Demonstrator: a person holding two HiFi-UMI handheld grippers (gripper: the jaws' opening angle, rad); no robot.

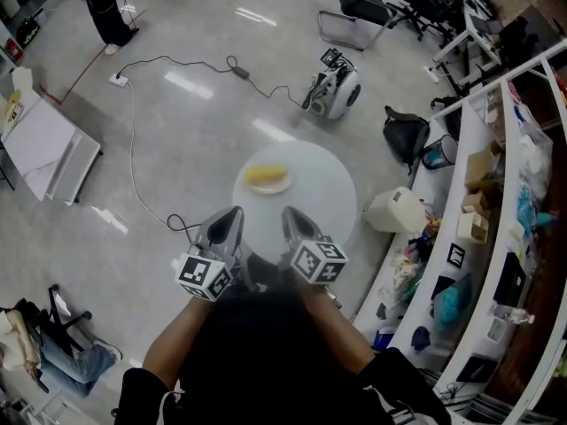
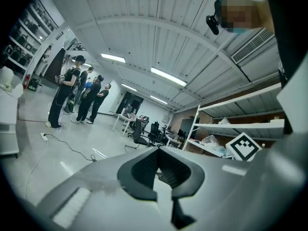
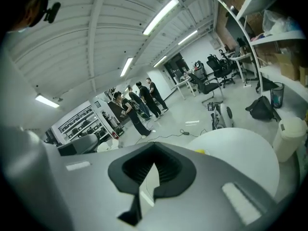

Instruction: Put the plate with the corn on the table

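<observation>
A white plate (image 1: 267, 181) with a yellow corn cob (image 1: 265, 174) on it rests on the far left part of the round white table (image 1: 319, 193). In the right gripper view only a sliver of the corn (image 3: 200, 151) shows over the jaw housing, with the table (image 3: 240, 150) beyond it. My left gripper (image 1: 232, 213) and right gripper (image 1: 291, 212) hang side by side over the table's near edge, short of the plate. Both are shut with nothing between the jaws. The left gripper (image 2: 161, 177) faces out level into the room; the right gripper (image 3: 147, 182) tilts down toward the table.
A white bin (image 1: 396, 210) stands right of the table, with a black bag (image 1: 405, 135) behind it. Cluttered white shelves (image 1: 496, 193) run along the right. A white wheeled machine (image 1: 335, 90), a cable (image 1: 133, 166), an office chair (image 1: 359, 11) and white boards (image 1: 44, 144) sit on the floor. Several people (image 2: 79, 95) stand far off.
</observation>
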